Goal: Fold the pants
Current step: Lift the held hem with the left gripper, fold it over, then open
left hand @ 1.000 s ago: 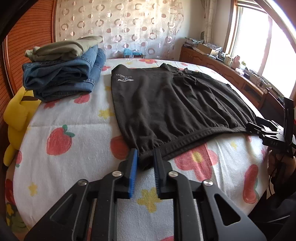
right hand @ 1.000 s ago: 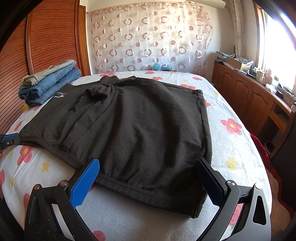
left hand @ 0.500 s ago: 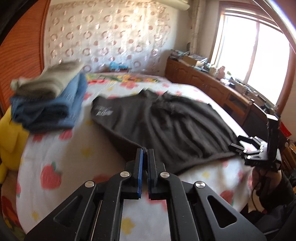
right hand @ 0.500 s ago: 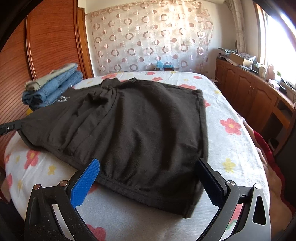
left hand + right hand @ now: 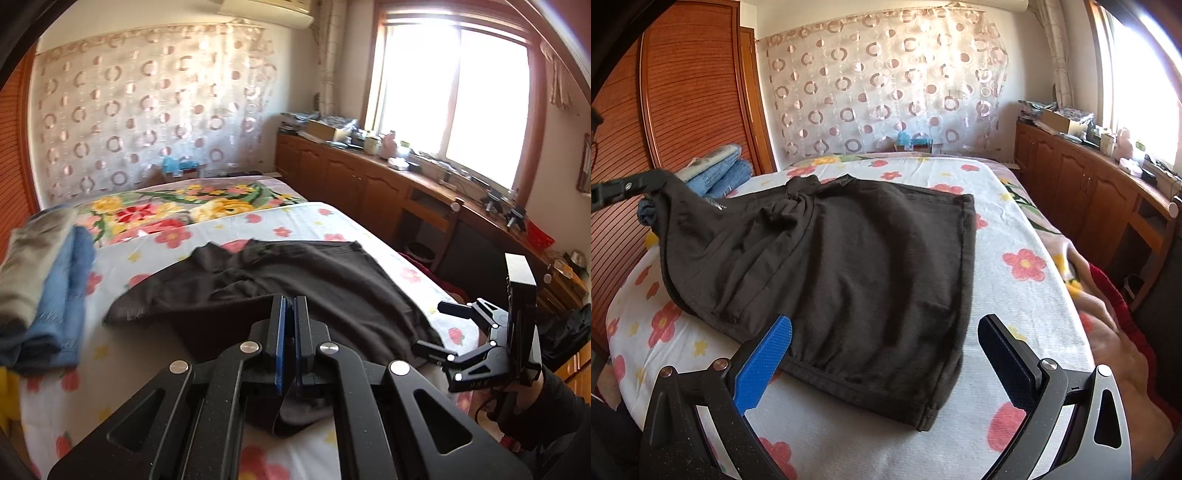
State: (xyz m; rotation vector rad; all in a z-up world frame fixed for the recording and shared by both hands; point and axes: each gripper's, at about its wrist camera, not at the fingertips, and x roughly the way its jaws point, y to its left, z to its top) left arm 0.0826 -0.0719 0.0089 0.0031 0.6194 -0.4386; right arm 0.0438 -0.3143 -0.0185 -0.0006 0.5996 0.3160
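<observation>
The left gripper (image 5: 289, 314) is clamped on the waistband corner of the dark pants (image 5: 857, 266) and holds it lifted off the flowered bed (image 5: 1015, 302), though its own black linkage hides the exact pinch point and the fabric hanging under it. The right gripper (image 5: 884, 354) hovers with its jaws spread wide and nothing between them, just above the pants' near hem, which lies flat close to the bed's near edge. Beyond the raised corner, the folded jeans stack (image 5: 720, 173) is partly hidden and blurred, while bare sheet lies open right of the pants.
</observation>
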